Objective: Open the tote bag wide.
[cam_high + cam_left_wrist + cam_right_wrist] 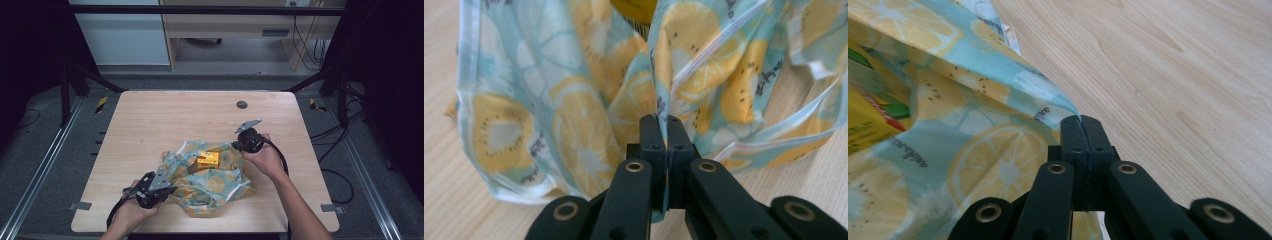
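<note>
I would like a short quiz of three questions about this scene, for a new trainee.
1. True or false: the left tongs are shut on the light-blue cloth printed with yellow lemon slices.
2. What lies in the middle of the cloth? A) a red mug B) a yellow box C) a green bottle
3. What do the right tongs pinch?

Key:
1. True.
2. B, the yellow box.
3. An edge of the same cloth, above the light wooden table.

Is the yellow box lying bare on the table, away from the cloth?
No, the yellow box sits on the lemon-print cloth, whose folds rise around it.
</note>
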A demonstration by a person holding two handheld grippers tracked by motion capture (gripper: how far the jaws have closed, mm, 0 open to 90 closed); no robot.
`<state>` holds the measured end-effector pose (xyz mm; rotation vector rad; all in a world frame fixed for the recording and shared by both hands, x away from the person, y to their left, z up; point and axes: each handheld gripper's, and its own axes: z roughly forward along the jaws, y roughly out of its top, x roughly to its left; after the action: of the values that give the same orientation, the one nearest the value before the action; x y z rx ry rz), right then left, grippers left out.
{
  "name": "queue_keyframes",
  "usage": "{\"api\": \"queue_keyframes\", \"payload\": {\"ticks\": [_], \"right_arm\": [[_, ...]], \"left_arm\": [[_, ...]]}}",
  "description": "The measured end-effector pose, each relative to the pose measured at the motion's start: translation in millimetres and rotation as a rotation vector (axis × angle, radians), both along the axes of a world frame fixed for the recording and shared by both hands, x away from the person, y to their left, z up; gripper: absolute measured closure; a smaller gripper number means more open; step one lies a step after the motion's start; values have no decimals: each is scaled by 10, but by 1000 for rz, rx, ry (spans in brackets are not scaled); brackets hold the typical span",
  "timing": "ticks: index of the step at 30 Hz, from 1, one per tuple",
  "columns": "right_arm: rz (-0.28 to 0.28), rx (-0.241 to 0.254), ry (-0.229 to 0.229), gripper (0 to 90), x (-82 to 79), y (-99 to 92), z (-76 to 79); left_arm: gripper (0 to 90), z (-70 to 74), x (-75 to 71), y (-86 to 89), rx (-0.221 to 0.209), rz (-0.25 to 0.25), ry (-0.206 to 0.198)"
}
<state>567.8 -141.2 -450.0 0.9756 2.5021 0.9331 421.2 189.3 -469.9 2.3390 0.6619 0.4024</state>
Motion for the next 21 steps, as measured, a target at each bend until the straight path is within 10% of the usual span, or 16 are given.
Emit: {"api": "queue_keyframes", "payload": {"ticks": [9, 21], "right_arm": [[-34, 56, 11, 900, 45, 50, -6], [-46, -11, 42, 900, 81, -5, -87]], "left_arm": [[893, 3, 32, 42, -4, 30, -13], [896, -75, 30, 130, 23, 41, 24]]}}
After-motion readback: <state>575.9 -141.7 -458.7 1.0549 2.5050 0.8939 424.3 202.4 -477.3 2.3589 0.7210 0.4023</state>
